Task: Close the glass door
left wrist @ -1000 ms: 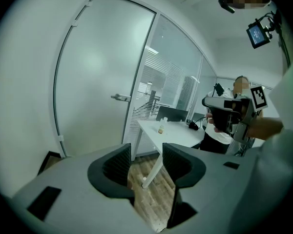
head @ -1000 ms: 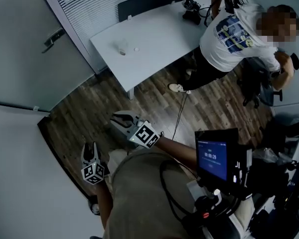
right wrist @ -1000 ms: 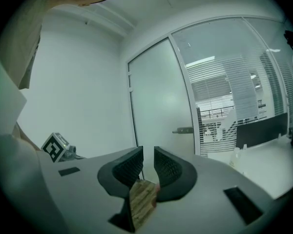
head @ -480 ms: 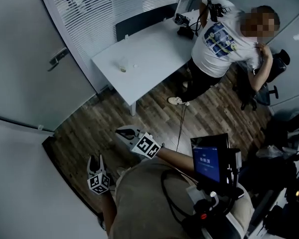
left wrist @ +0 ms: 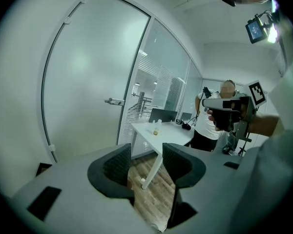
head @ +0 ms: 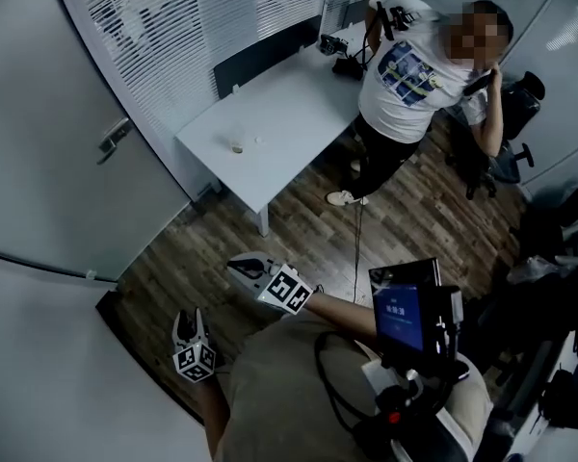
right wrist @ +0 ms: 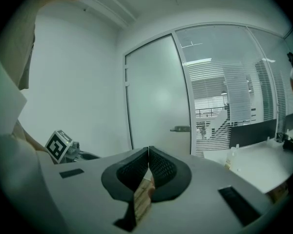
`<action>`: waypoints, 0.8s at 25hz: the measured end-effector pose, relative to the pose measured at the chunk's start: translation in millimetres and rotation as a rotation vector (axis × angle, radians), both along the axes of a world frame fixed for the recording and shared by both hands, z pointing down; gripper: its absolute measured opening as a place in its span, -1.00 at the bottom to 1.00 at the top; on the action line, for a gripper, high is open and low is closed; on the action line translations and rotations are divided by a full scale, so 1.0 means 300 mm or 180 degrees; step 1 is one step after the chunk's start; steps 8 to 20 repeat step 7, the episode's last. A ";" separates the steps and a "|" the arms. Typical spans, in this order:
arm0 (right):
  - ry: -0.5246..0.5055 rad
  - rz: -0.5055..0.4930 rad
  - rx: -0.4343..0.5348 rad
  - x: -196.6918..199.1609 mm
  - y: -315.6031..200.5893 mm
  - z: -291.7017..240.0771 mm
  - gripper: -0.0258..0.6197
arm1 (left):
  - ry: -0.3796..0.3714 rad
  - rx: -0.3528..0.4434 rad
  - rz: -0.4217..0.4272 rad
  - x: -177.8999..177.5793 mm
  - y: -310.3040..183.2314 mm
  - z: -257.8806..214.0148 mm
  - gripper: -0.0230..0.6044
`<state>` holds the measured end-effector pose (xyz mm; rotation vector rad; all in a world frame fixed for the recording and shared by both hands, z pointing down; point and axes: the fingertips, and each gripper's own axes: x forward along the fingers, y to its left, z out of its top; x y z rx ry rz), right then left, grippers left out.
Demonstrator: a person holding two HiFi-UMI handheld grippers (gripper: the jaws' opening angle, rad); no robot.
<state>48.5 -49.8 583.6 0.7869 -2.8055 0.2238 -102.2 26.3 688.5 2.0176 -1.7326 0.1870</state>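
The left gripper (head: 189, 323) hangs low with its jaws spread and only the wood floor (head: 173, 248) showing between them. The right gripper (head: 243, 266), just ahead of it, is clenched tight on nothing. Both are well apart from the frosted glass door (head: 67, 162), off to the left with its lever handle (head: 113, 139) untouched. Further along, a white table (head: 279, 114) carries a small bottle (head: 236, 145), and another person (head: 405, 65) stands at its far end.

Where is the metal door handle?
In the head view, the metal door handle sits upper left on the frosted glass door, left of the white table.
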 end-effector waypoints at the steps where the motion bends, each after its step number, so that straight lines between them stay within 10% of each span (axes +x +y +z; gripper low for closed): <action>1: -0.0005 0.0018 0.0004 -0.004 0.001 -0.002 -0.87 | 0.0002 0.0003 0.0020 -0.001 0.000 0.001 -0.24; 20: -0.0034 0.0096 -0.0003 -0.006 0.024 -0.007 -0.87 | 0.0040 -0.0048 0.0114 0.018 0.030 0.024 -0.24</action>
